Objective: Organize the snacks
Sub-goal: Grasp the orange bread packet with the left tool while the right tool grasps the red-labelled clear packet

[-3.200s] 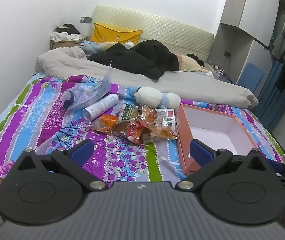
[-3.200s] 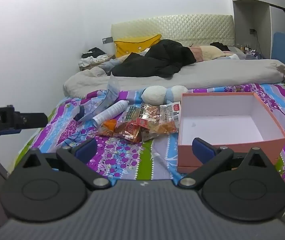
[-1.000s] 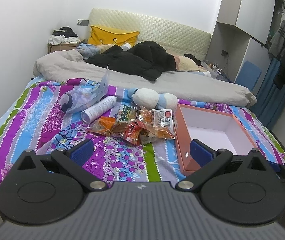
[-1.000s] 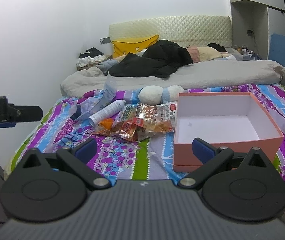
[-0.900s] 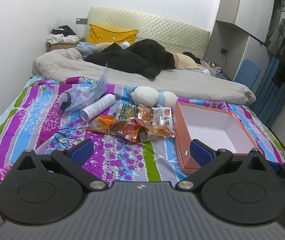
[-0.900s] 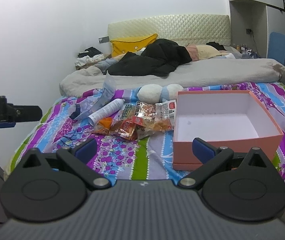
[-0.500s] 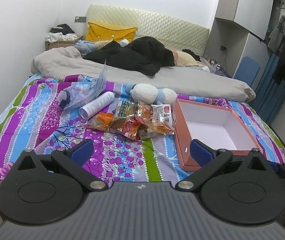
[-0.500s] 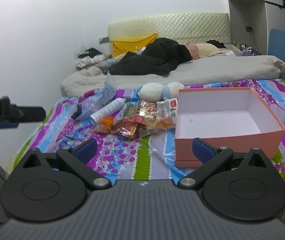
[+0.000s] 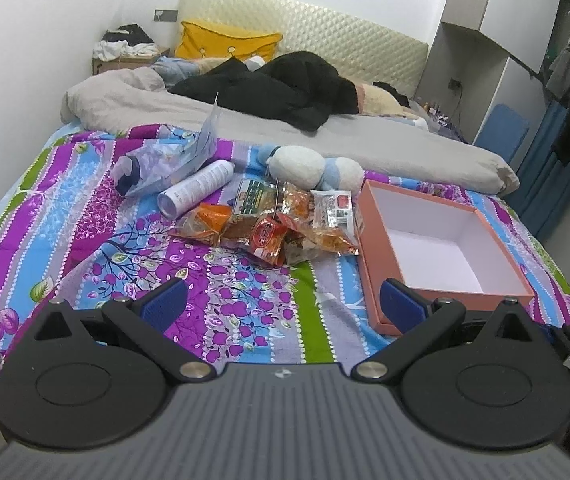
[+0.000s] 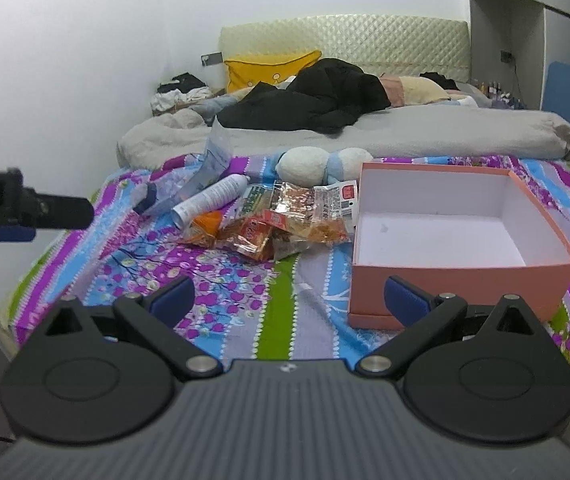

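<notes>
1. My left gripper [image 9: 283, 306] and right gripper [image 10: 289, 298] both hang with jaws spread wide and empty, above the near edge of the bed [image 9: 85, 216].
2. The snacks [image 9: 281, 220] lie in a loose pile mid-bed, touching the box [image 9: 369, 240] on their right; the box is empty.
3. I judge nothing is sorted yet, so I start with the nearest packet.
4. I pinch one crinkly edge only, lift clear, then drop it inside the box.
5. I steer clear of the can [image 9: 195, 188] and plush [image 9: 313, 168] behind the pile.
</notes>
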A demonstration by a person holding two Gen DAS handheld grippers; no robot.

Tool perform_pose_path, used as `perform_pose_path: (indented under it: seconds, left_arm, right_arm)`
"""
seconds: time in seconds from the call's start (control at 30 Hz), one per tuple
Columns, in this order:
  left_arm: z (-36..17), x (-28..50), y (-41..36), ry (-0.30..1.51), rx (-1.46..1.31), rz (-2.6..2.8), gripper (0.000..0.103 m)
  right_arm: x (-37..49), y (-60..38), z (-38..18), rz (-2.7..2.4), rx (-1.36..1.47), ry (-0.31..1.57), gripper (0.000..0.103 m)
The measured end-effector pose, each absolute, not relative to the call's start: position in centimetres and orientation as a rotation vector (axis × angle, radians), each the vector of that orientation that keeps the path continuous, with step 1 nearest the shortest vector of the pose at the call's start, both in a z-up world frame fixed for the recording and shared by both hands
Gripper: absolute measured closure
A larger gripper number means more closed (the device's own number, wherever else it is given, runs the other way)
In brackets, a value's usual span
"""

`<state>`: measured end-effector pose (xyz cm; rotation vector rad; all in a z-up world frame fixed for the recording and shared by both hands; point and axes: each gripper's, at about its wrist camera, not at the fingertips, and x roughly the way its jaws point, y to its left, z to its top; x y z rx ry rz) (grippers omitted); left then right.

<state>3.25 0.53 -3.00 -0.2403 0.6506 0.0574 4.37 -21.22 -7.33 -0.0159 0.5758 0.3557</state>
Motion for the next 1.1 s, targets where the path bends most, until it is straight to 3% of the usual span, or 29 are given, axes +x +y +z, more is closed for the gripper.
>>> perform_pose_path:
  seconds: [0.77, 1.1]
  left_arm:
    - [-13.5, 17.5, 8.1, 0.737, -0.17, 0.014, 0.0]
    - [-19.1, 23.5, 11.7, 0.782, -0.143, 0.06, 0.0]
  right_arm:
    - [13.3, -15.5, -12.7, 0.417, -0.135, 0.564, 0.0]
    - [17.7, -13.4, -15.8, 0.459, -0.153, 0.658, 0.005]
